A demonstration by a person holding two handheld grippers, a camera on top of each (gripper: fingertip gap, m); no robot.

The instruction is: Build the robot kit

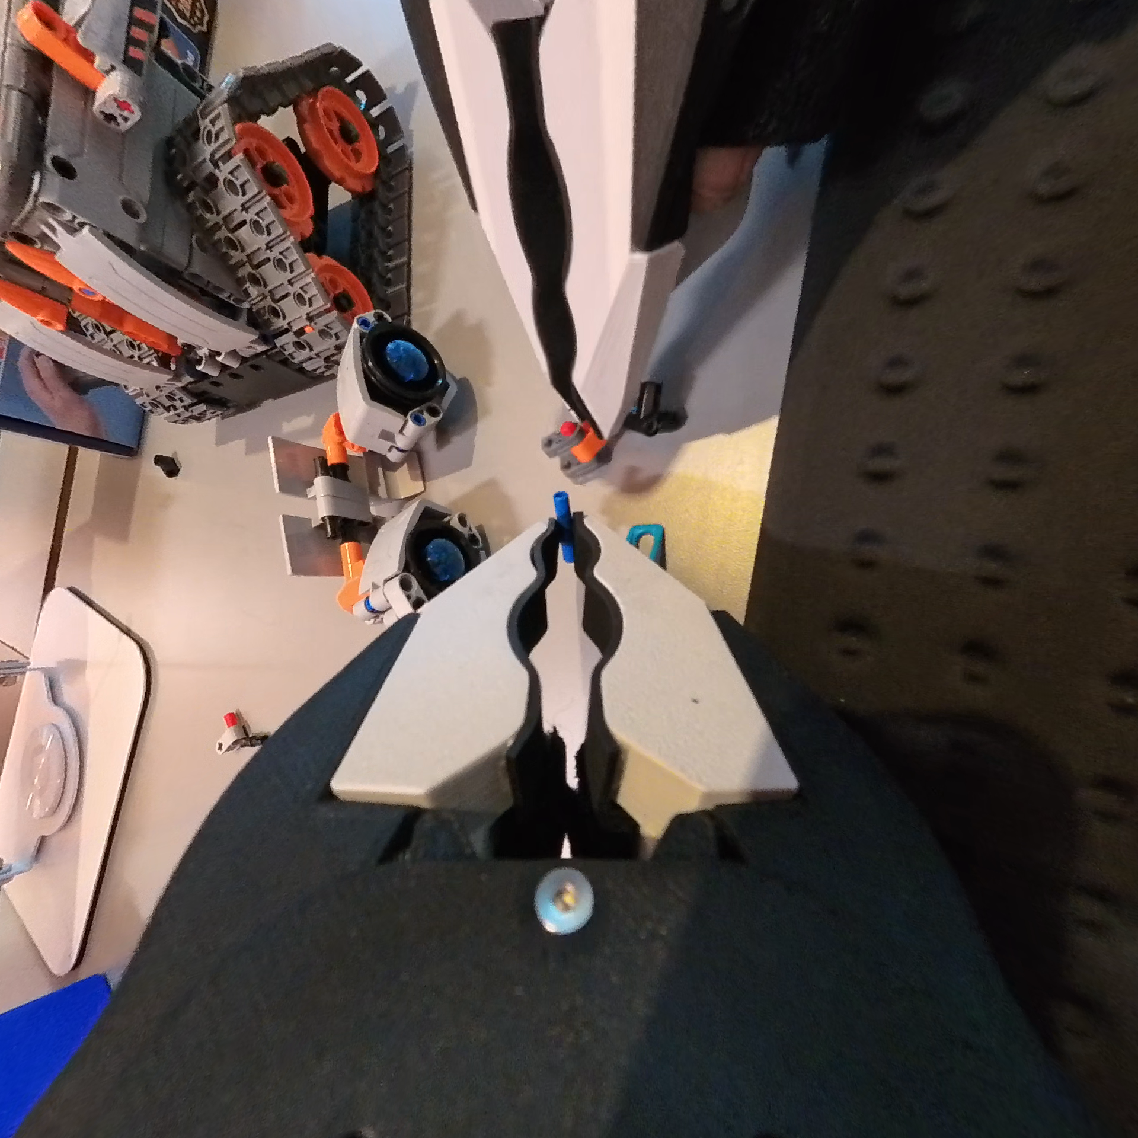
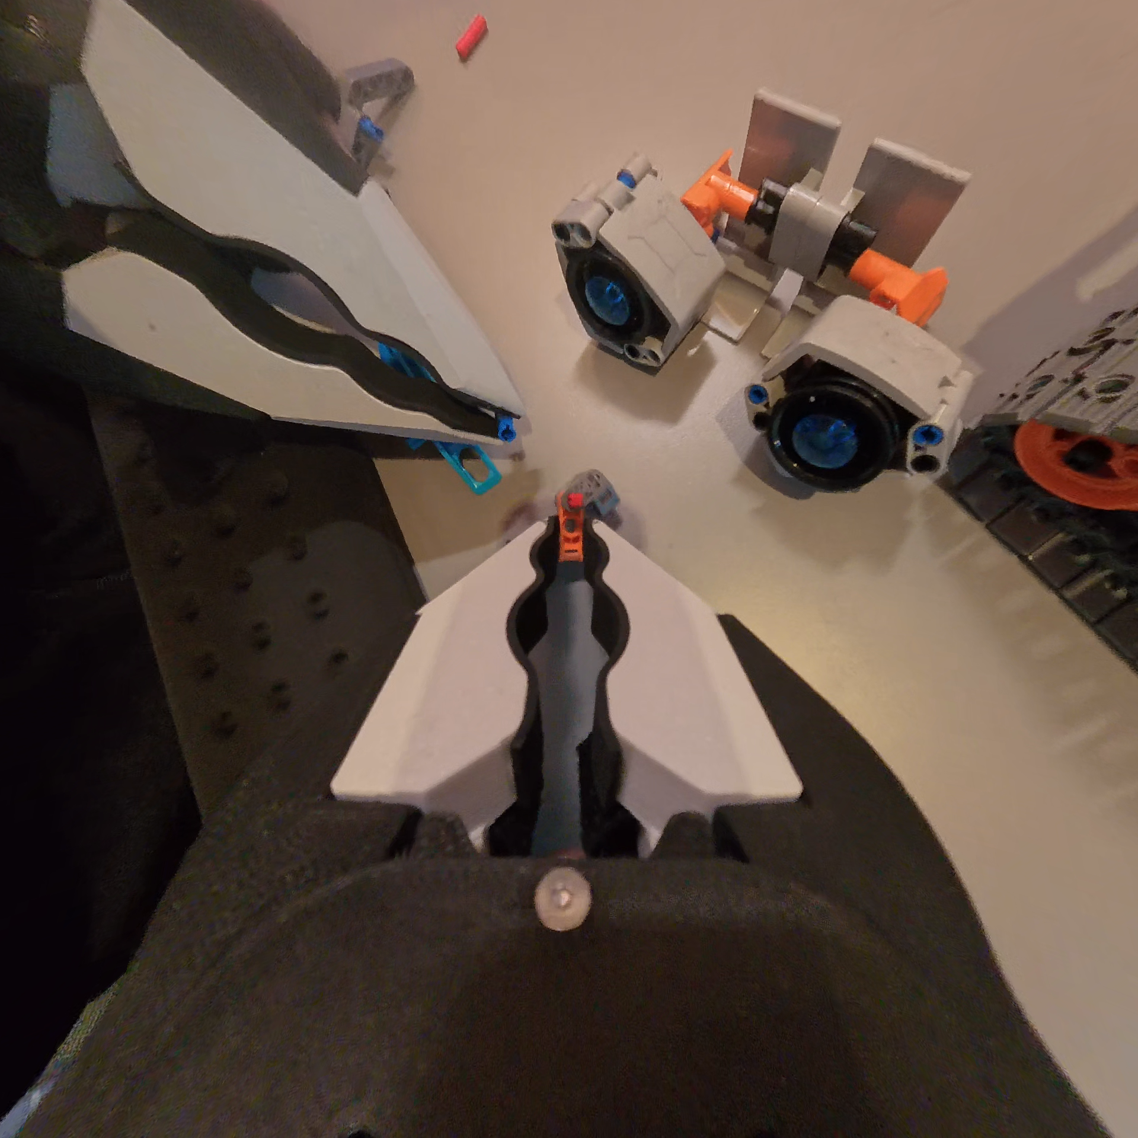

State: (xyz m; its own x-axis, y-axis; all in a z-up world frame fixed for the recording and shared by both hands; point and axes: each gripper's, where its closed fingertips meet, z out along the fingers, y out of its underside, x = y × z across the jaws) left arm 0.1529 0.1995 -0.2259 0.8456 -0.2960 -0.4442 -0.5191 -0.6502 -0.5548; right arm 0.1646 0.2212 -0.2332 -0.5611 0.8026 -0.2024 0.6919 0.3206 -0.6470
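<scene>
My left gripper is shut on a small blue pin, which sticks out past its tips. It also shows in the right wrist view, upper left, with the blue pin at its tip. My right gripper is shut on a small orange and grey connector piece with a red pin. In the left wrist view the right gripper comes in from the top, holding that piece. The two tips are close together above the table. A teal link lies under the left gripper.
A twin-jet assembly of grey housings with blue centres and orange joints lies on the beige table. A tracked vehicle with orange wheels stands beyond it. A dark studded mat borders the table. Small loose parts lie about. Only a small space, under 4 cm, lies between the two pairs of fingers.
</scene>
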